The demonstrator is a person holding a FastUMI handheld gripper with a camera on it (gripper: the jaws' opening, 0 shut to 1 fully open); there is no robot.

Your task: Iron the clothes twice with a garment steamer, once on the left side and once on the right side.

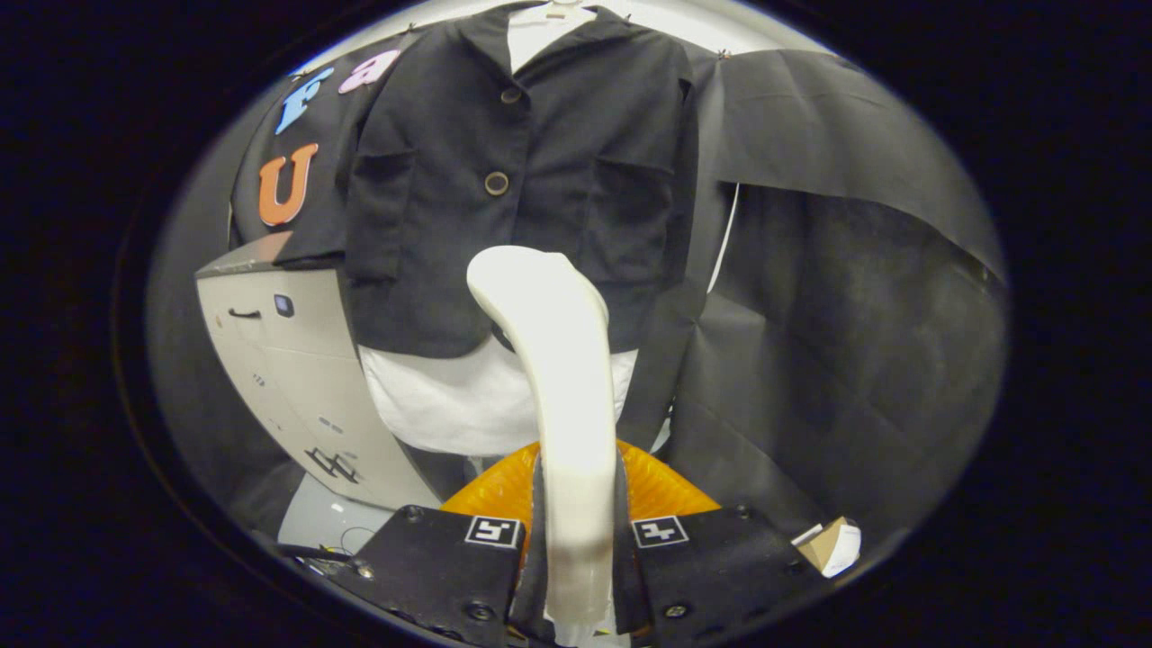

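Clamping the garment steamer (562,378) handle, gripper (576,540) fingers narrow, head before hanging dark jacket (522,180).

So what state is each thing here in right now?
Tool: shut on the steamer's handle.
Steamer: held upright, head just in front of the jacket's lower hem.
Jacket: hanging, buttoned.
White shirt: hanging under the jacket, hem showing below.
Cabinet: closed, beside the jacket.

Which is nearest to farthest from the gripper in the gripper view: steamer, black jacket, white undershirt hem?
1. Steamer: clamped between the gripper fingers.
2. White undershirt hem: just beyond the fingers, behind the steamer.
3. Black jacket: above the hem, beyond the steamer head.
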